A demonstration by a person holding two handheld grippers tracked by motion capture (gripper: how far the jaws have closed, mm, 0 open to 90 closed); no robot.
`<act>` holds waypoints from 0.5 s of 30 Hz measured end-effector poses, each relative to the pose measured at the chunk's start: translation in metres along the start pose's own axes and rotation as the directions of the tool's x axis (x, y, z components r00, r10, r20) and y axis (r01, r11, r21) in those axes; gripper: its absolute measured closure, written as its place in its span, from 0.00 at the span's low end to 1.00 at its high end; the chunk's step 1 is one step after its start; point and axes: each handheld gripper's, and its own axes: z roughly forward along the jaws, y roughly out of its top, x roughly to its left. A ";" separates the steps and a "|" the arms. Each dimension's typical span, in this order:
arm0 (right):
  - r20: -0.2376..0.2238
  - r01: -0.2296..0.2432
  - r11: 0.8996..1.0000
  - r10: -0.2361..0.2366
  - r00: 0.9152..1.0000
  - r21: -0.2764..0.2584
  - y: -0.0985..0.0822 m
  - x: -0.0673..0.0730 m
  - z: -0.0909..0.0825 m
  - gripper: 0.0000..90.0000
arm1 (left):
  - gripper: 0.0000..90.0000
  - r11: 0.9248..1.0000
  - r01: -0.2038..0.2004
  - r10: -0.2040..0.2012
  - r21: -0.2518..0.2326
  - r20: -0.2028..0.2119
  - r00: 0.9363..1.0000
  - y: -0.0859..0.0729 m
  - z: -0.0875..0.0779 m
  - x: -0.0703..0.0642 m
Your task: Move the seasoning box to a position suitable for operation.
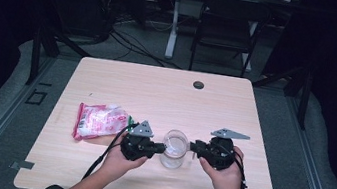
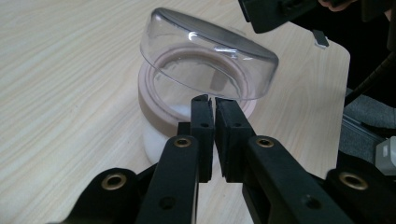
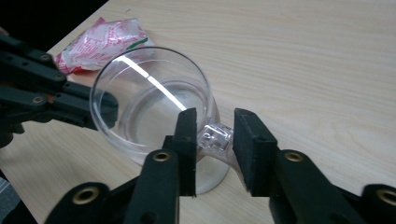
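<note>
Near the front edge of the tabletop (image 1: 156, 93), a clear jar (image 1: 172, 156) stands between the two hands; its clear lid (image 2: 205, 60) sits tilted over the pinkish rim; the left hand-held gripper (image 2: 214, 100) pinches the lid's edge, jaws nearly together; the right hand-held gripper (image 3: 214, 135) has its jaws parted around a small clear knob (image 3: 215, 136), pads not pressing; a red-and-white packet (image 1: 100, 121) lies to the left, apart.

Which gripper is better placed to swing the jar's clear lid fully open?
Left: the left gripper is nearly shut at the lid edge, while the right gripper stands open around the clear knob.
</note>
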 end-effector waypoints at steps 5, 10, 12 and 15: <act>-0.012 0.078 0.997 -0.078 0.997 -0.027 -0.001 0.010 -0.010 0.66 | 0.88 1.000 -0.011 0.011 -0.020 -0.003 1.000 0.006 0.001 -0.001; -0.026 0.148 0.989 -0.149 0.989 -0.028 -0.004 0.021 -0.014 0.59 | 0.81 0.999 0.007 -0.007 -0.049 -0.006 1.000 0.009 0.003 0.001; -0.023 0.189 0.982 -0.190 0.982 -0.029 -0.005 0.026 -0.013 0.57 | 0.78 0.998 0.013 -0.013 -0.060 -0.009 1.000 0.010 0.004 0.001; -0.016 0.223 0.975 -0.223 0.975 -0.024 -0.007 0.031 -0.010 0.53 | 0.71 0.997 0.014 -0.016 -0.073 -0.019 1.000 0.011 0.003 0.000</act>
